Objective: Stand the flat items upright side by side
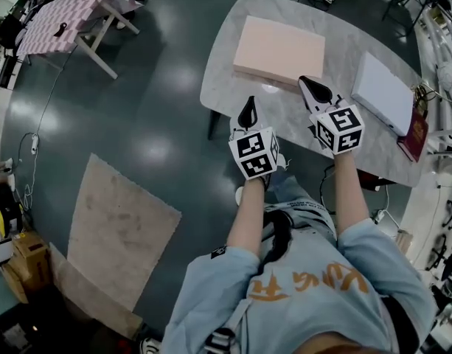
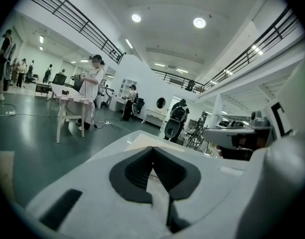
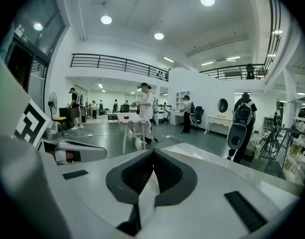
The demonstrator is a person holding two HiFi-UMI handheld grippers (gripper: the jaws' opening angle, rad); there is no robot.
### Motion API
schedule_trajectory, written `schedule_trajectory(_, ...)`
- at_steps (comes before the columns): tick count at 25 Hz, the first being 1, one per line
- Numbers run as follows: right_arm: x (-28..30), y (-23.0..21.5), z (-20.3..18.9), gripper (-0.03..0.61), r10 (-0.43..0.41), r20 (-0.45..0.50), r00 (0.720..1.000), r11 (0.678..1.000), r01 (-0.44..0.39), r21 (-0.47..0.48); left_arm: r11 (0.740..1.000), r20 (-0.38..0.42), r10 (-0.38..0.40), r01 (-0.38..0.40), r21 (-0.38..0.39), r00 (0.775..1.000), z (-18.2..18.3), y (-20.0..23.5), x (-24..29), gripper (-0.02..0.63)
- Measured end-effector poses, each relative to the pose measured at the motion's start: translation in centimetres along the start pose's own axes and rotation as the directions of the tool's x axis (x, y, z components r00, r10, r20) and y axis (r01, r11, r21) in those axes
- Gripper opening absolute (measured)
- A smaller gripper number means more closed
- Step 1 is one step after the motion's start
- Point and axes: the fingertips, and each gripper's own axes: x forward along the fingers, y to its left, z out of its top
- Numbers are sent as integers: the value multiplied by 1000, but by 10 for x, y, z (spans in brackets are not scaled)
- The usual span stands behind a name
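A marble table (image 1: 343, 43) carries three flat items. A large pale pink one (image 1: 279, 50) lies flat in the middle, a white one (image 1: 383, 91) lies to its right, and a dark red book (image 1: 414, 134) sits at the right edge. My left gripper (image 1: 248, 103) is shut and empty over the table's near edge, short of the pink item. Shut and empty too, my right gripper (image 1: 309, 83) has its tip close to the pink item's near right corner. In the left gripper view the jaws (image 2: 152, 148) meet over the tabletop. The right gripper (image 3: 153, 151) shows the same.
A table with a pink checked cloth (image 1: 71, 13) stands on the dark floor at the far left, and a beige mat (image 1: 115, 231) lies near my left side. Shelving (image 1: 443, 43) lines the right. Several people (image 3: 147, 108) stand in the hall beyond.
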Motion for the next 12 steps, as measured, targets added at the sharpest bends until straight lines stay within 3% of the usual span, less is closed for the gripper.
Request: schedule_trajectory(12,55,-64,8,2,205,-45,978,971,-209,-118,992,40,122,-120,-36,992,7,-35,70,12)
